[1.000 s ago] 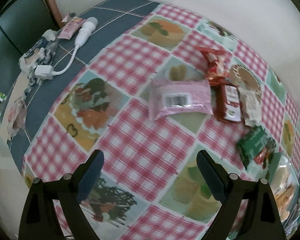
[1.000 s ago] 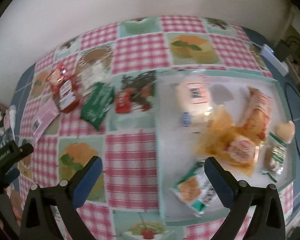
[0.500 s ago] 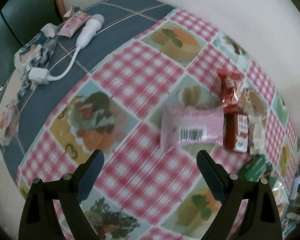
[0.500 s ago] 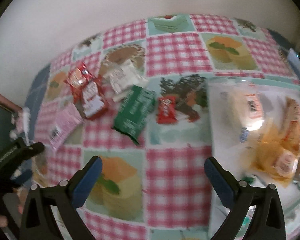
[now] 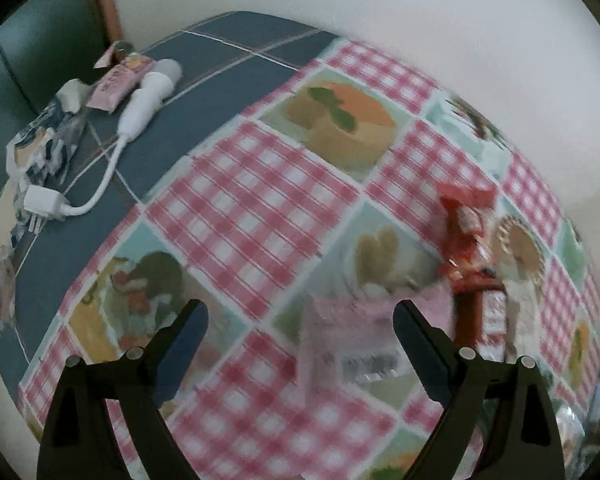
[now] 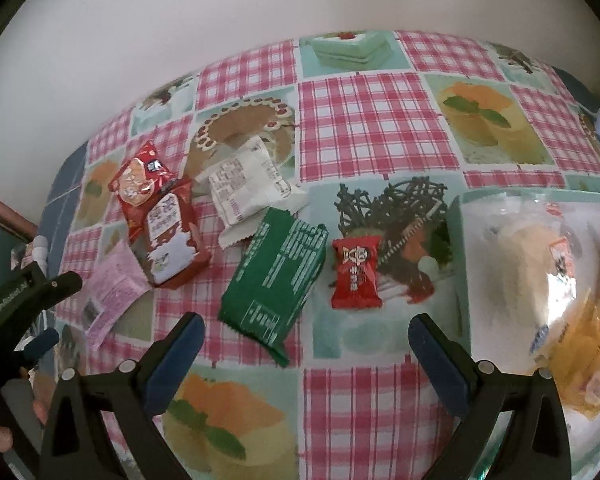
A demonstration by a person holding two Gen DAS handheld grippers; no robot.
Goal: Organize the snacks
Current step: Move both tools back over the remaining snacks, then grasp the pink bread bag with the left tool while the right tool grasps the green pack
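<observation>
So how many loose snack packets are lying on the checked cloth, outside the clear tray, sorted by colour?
Red: 3, namely the top red packet, the red-and-white packet and the small red candy
White: 1, the white packet
Green: 1, the green packet
Pink: 1, the pink packet
Total: 6

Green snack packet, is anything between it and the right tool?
Nothing visible. The green snack packet lies flat on the tablecloth, uncovered, just ahead of the open right tool. The white packet touches only its far corner.
</observation>
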